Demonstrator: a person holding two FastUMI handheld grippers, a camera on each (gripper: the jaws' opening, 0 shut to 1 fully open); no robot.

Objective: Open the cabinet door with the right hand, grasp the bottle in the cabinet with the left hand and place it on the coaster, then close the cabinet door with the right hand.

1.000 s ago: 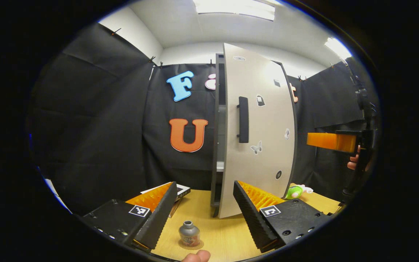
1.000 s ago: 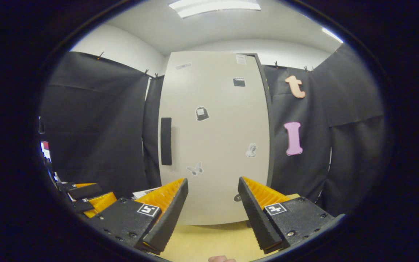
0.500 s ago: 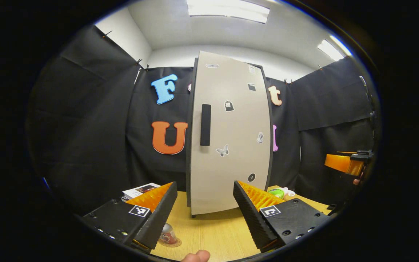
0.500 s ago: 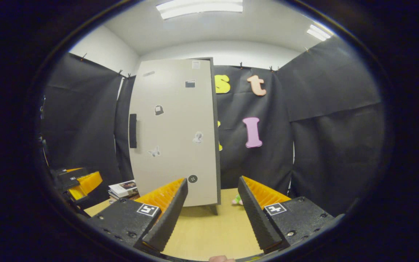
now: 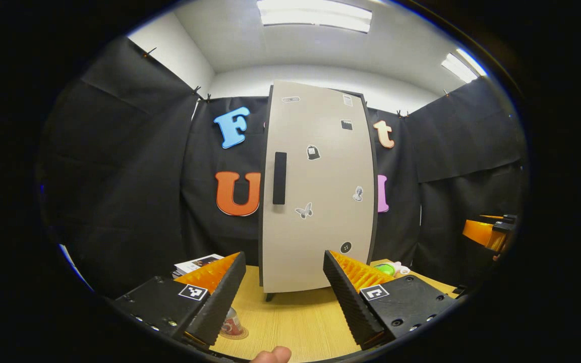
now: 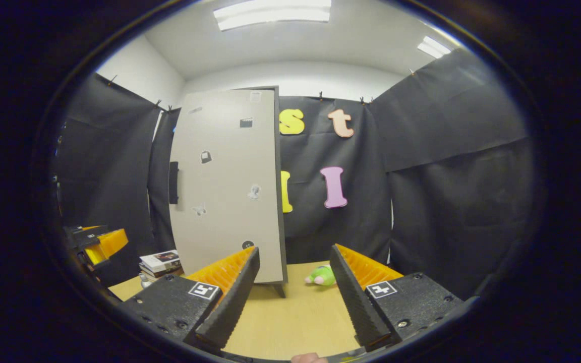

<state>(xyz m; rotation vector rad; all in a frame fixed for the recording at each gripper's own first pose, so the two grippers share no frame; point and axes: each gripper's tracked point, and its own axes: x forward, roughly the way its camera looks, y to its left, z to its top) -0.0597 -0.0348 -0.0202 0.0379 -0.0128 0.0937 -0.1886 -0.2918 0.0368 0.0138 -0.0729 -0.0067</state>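
Partly hidden things at the edges

In the left gripper view the bottle (image 5: 230, 322) and its coaster (image 5: 235, 333) sit half hidden behind a finger (image 5: 215, 307); the right gripper (image 5: 487, 233) is cut off at the edge. The door's stickers (image 6: 254, 191) are too small to make out.

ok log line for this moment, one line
stage: end | cabinet door: shut | bottle: on coaster | left gripper: open, empty | right gripper: open, empty
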